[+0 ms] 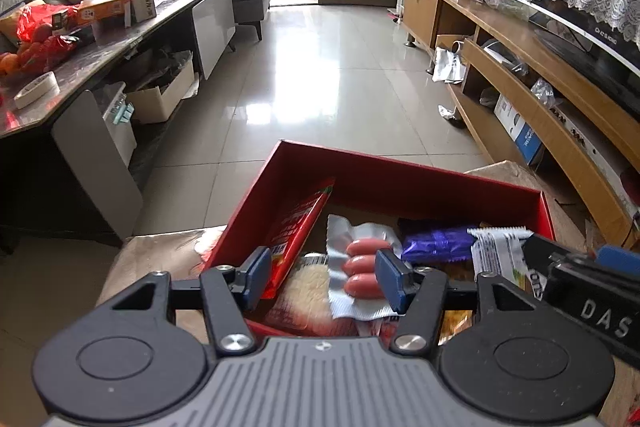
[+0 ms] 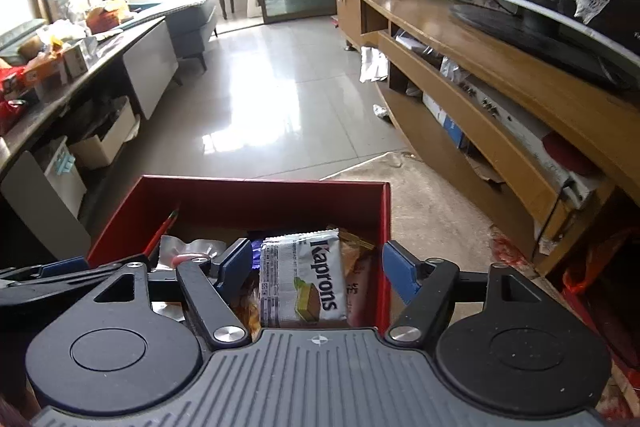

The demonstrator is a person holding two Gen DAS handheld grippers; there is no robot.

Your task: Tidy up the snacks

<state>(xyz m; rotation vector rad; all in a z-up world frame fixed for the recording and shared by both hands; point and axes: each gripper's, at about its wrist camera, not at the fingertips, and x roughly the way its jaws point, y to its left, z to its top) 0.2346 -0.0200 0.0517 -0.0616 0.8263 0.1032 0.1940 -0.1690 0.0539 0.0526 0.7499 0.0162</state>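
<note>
A red cardboard box (image 1: 360, 171) sits on a beige mat and holds several snack packs. My left gripper (image 1: 326, 277) hovers open over it, above a foil pack of three pink sausages (image 1: 362, 263) that its pads do not touch. A red packet (image 1: 298, 227) leans on the box's left wall. A purple packet (image 1: 436, 243) and a white wafer pack (image 1: 496, 251) lie to the right. In the right wrist view my right gripper (image 2: 318, 269) stands open above the white Kaprons wafer pack (image 2: 304, 279), with clear gaps on both sides, inside the red box (image 2: 280, 195).
A dark low table (image 1: 100, 55) with fruit, boxes and bags runs along the left. A wooden TV cabinet (image 1: 540, 79) lines the right. Shiny tiled floor (image 1: 320, 67) stretches ahead. A beige mat (image 2: 440, 219) lies under the box, with red bags (image 2: 592, 267) at its right.
</note>
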